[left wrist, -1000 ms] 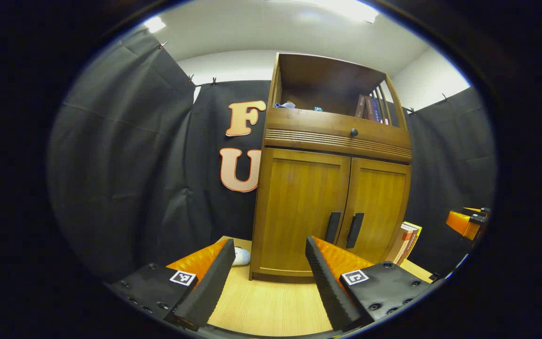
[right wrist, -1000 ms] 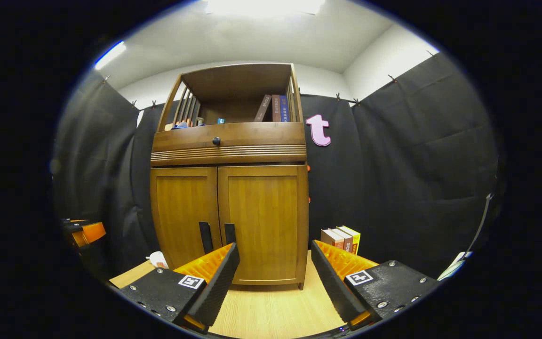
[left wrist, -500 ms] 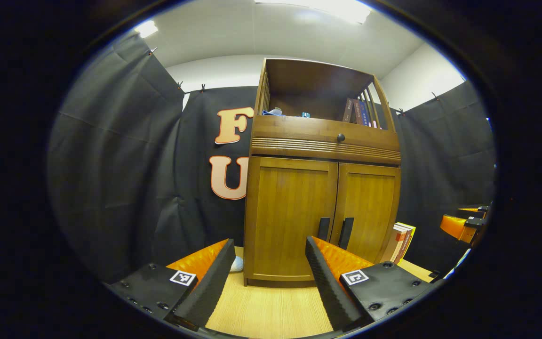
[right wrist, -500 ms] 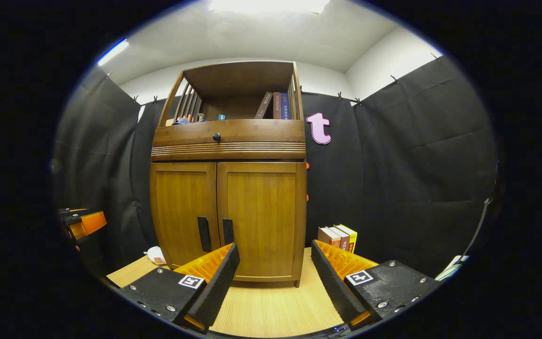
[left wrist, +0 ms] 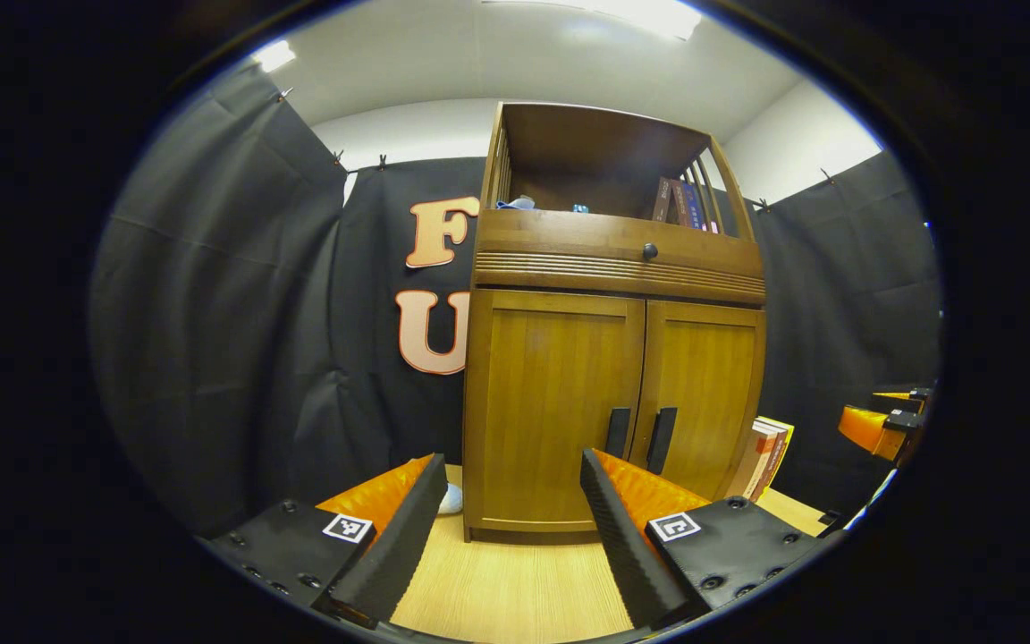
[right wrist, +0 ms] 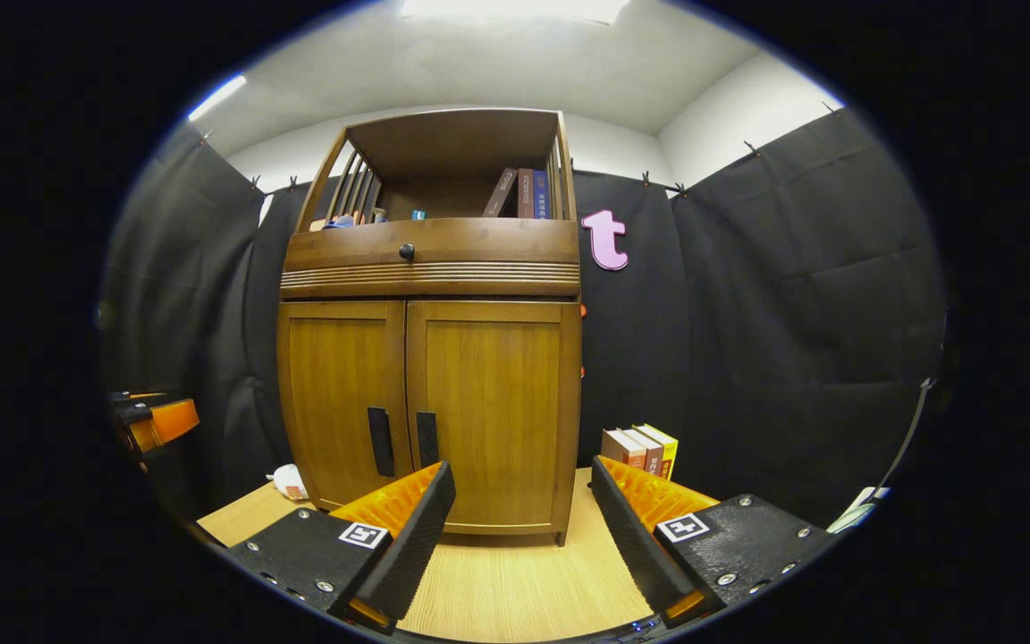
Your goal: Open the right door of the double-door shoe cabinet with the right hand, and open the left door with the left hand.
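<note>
- The shoe cabinet (right wrist: 430,358) stands upright on the pale wooden bench (right wrist: 515,581), its tall axis vertical, its front turned toward both grippers.
- Its open top shelf (right wrist: 452,183) holds a few books (right wrist: 521,194) at the right end, the leftmost one leaning, and some small blue items (right wrist: 341,221) at the left end; what they are is too small to tell.
- Below the shelf runs a drawer front with a dark round knob (right wrist: 406,252).
- Both doors are shut and flush. The left door (right wrist: 341,402) and right door (right wrist: 493,411) meet at the middle, and each carries a dark vertical handle beside the seam: left handle (right wrist: 380,441), right handle (right wrist: 426,437).
- What is behind the doors cannot be seen.
- A short row of books (right wrist: 640,450) stands upright on the bench just beside the cabinet's right side; a small white object (right wrist: 287,483) lies on the bench near its left side.
- The right gripper (right wrist: 519,519) hangs in front of the right door, fingers spread wide and holding nothing, apart from the handle.
- In the left gripper view, the left gripper (left wrist: 506,514) is also spread wide with nothing between its fingers, facing the left door (left wrist: 551,402) from the left, short of the cabinet.
- The other gripper shows as an orange and black tip at that view's right edge (left wrist: 882,425).
</note>
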A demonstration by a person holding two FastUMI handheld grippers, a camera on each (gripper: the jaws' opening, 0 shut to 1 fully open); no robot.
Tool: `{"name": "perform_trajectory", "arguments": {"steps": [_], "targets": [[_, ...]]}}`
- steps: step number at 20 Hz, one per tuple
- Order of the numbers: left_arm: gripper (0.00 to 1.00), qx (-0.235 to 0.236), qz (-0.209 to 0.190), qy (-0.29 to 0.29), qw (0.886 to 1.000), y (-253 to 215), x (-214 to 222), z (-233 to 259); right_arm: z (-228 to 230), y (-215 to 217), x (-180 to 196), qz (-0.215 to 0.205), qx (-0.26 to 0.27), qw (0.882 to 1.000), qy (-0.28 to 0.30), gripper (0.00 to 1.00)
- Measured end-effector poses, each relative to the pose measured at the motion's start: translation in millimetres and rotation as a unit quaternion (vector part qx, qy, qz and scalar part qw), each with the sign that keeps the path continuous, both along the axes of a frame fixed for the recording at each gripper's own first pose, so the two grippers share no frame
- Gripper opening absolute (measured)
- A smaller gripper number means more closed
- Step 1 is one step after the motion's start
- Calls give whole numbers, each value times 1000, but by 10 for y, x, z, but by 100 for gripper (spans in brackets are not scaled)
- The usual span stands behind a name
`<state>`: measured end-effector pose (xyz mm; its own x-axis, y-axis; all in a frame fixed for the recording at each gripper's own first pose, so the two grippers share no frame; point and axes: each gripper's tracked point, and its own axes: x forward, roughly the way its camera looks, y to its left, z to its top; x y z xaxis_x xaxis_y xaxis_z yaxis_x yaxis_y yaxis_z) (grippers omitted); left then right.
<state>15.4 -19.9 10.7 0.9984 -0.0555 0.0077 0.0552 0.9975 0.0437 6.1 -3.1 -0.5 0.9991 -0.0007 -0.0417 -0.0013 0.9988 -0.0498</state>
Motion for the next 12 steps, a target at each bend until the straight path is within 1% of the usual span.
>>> {"name": "perform_trajectory", "arguments": {"steps": [5,12], "targets": [[93,8,6,0,1000,94,73,-9,-127,225,197,17,6,1000,13,94],[93,14,19,3,1000,272,142,-39,-386,674,706,48,12,998,34,94]]}}
